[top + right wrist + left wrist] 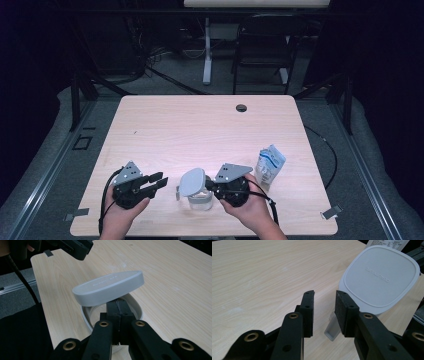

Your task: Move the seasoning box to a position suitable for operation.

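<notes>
Pale wood-grain table [200, 125], rectangular with rounded corners and a small dark grommet hole [241, 107] near its far edge, set on a grey floor in a dark room; we note a folding chair [262, 45] and a white table leg [207, 50] behind it. Item one: our left gripper [159, 181], held in the left hand [120, 212] near the table's near edge, jaws parted a moderate way with nothing between them; in the left gripper view its tips [324, 302] point toward the container just ahead and to their right, not touching it. Item two: our right gripper [210, 185], held in the right hand [250, 210], jaws pressed together; in the right gripper view they [117, 306] appear closed on the near edge of the lid, at or just under its rim, though the exact grip point is hidden. Item three: a clear container [199, 200] with a pale grey rounded-square lid [192, 181], lying between the two grippers; the lid [110, 287] is tilted, lifted off the container's rim [87, 315] on the side facing the right gripper. Item four: a white and blue packet [270, 165], just beyond and outward of the right gripper, apart from the container.
</notes>
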The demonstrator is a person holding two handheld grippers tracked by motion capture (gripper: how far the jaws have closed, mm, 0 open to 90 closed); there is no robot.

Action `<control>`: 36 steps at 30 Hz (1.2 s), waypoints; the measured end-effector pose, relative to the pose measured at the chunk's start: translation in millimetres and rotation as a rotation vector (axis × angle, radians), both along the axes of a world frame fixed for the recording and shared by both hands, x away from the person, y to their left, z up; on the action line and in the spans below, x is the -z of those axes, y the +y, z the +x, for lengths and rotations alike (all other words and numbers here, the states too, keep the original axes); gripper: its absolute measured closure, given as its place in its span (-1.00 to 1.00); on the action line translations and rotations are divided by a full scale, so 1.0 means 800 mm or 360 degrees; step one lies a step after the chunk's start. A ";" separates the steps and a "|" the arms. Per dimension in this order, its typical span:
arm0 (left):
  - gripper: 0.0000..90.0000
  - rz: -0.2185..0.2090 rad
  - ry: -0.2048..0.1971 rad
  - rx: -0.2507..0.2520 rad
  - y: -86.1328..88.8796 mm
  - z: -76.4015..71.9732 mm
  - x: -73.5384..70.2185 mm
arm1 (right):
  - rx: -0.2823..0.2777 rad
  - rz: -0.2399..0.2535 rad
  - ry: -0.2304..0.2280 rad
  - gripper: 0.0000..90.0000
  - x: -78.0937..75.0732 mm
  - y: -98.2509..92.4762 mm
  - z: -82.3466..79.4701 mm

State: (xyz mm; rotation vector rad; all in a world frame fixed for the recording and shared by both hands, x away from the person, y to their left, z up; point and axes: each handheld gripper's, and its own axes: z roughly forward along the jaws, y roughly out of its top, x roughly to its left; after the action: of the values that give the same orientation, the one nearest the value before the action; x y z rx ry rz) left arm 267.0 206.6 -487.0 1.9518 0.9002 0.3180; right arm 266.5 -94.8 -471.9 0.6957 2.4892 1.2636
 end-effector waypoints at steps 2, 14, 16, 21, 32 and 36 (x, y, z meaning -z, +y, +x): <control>0.48 -0.0033 0.0009 -0.0001 0.001 0.000 0.000 | -0.0009 0.0003 -0.0001 1.00 -0.001 0.001 0.000; 0.37 0.0009 0.0006 -0.0020 -0.001 0.003 0.008 | -0.0029 0.0018 -0.0016 1.00 -0.010 0.009 0.000; 0.35 0.0025 0.0012 -0.0021 -0.003 0.003 0.010 | -0.0026 0.0023 -0.0018 1.00 -0.010 0.011 0.000; 0.32 0.0013 0.0015 -0.0028 0.000 0.004 0.012 | -0.0039 0.0035 -0.0024 1.00 -0.014 0.016 -0.001; 0.33 0.0004 0.0034 -0.0028 0.003 0.007 0.015 | -0.0074 0.0033 -0.0041 1.00 -0.020 0.029 -0.001; 0.33 0.0005 0.0031 -0.0016 0.003 0.008 0.015 | -0.0083 0.0048 -0.0034 1.00 -0.021 0.035 -0.002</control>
State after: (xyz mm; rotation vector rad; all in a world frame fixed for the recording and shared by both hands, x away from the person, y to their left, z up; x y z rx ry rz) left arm 273.3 208.6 -498.9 1.9570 0.9226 0.3072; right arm 265.3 -66.8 -455.4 0.6246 2.4917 1.3221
